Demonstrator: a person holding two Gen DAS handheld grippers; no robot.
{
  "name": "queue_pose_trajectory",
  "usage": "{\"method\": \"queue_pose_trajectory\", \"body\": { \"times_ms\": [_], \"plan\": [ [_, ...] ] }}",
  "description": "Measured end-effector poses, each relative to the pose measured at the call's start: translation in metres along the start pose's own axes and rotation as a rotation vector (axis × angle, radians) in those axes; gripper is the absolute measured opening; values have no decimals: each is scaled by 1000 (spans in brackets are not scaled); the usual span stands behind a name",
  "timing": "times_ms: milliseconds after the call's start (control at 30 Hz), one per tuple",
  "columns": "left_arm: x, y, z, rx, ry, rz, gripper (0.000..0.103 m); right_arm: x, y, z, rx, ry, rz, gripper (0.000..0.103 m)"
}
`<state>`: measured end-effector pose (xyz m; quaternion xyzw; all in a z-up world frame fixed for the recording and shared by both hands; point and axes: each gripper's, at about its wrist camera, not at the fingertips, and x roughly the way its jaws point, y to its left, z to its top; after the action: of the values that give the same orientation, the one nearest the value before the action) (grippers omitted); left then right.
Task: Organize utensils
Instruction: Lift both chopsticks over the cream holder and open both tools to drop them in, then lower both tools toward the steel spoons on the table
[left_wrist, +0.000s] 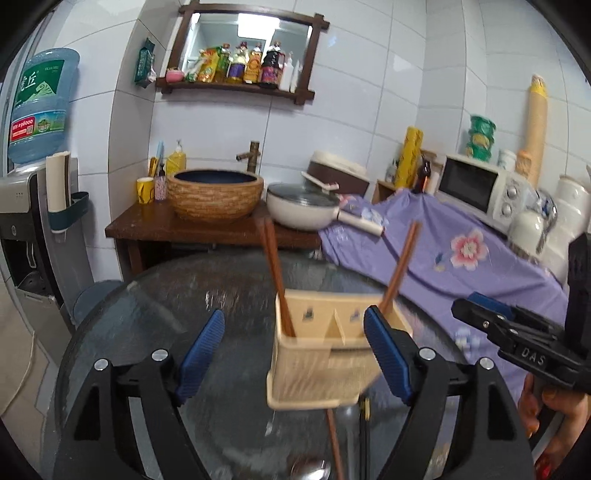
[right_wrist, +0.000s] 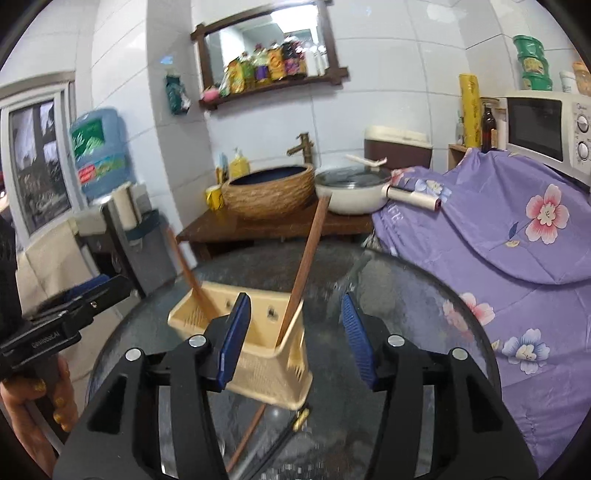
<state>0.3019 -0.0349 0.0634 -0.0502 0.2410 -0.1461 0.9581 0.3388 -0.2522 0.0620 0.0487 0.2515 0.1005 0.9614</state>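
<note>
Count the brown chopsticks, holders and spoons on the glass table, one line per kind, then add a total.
Brown chopsticks: 3 (2 in the holder, 1 lying loose)
Holder: 1
Spoon: 1
Total: 5

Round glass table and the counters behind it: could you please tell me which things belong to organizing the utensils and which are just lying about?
Job:
beige plastic utensil caddy
two brown wooden chopsticks in it
loose chopstick
metal spoon

Lying about:
white lidded pan
white microwave
purple floral cloth
</note>
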Motion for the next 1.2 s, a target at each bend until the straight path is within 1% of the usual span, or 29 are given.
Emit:
{"method": "queue_pose_trajectory", "body": {
  "times_ms": [67, 133, 167, 200, 233, 267, 300, 333, 433, 500, 533, 633, 667, 767, 800, 867, 1000, 1033, 1100, 1200],
  "plan": [
    [-8, 5, -19, 11, 42, 9, 76, 3, 8, -25, -31, 66, 12, 52],
    [-16, 11, -45, 20, 105, 3, 74, 7, 13, -47, -56, 109, 8, 52],
    [-19, 15, -57, 21, 134, 5, 73, 9, 17, -57, -71, 126, 3, 52],
    [-21, 17, -66, 20, 155, 7, 69, 12, 21, -70, -83, 148, 2, 52],
    [-25, 21, -78, 15, 184, 7, 66, 15, 23, -81, -81, 169, 10, 52],
    [-27, 23, -88, 9, 199, 9, 65, 19, 26, -94, -62, 201, 33, 52],
    [-30, 27, -101, -13, 220, 22, 63, 23, 27, -101, -51, 222, 51, 52],
    [-32, 31, -114, -40, 246, 39, 59, 26, 30, -110, -40, 247, 72, 52],
    [-32, 39, -142, -103, 306, 38, 53, 36, 46, -133, -41, 293, 111, 52],
    [-30, 43, -161, -136, 349, 36, 47, 39, 58, -141, -62, 312, 145, 52],
    [-28, 43, -169, -144, 369, 30, 46, 42, 66, -144, -77, 322, 161, 52],
    [-25, 45, -182, -174, 402, 13, 45, 52, 84, -146, -113, 342, 180, 52],
    [-26, 43, -183, -174, 401, 7, 45, 56, 90, -147, -130, 350, 179, 52],
    [-29, 35, -183, -140, 392, 15, 45, 70, 106, -147, -183, 370, 149, 52],
    [-29, 33, -183, -127, 390, 21, 45, 75, 110, -148, -192, 382, 151, 52],
    [-30, 32, -185, -128, 394, 16, 45, 83, 116, -148, -200, 398, 153, 52],
    [-32, 36, -189, -149, 402, 17, 45, 97, 123, -148, -235, 418, 106, 54],
    [-33, 37, -190, -153, 403, 18, 45, 100, 123, -147, -230, 424, 111, 56],
    [-33, 38, -190, -155, 405, 23, 45, 107, 123, -147, -219, 439, 114, 57],
    [-34, 38, -190, -149, 405, 34, 45, 115, 129, -147, -247, 451, 107, 57]
  ]
}}
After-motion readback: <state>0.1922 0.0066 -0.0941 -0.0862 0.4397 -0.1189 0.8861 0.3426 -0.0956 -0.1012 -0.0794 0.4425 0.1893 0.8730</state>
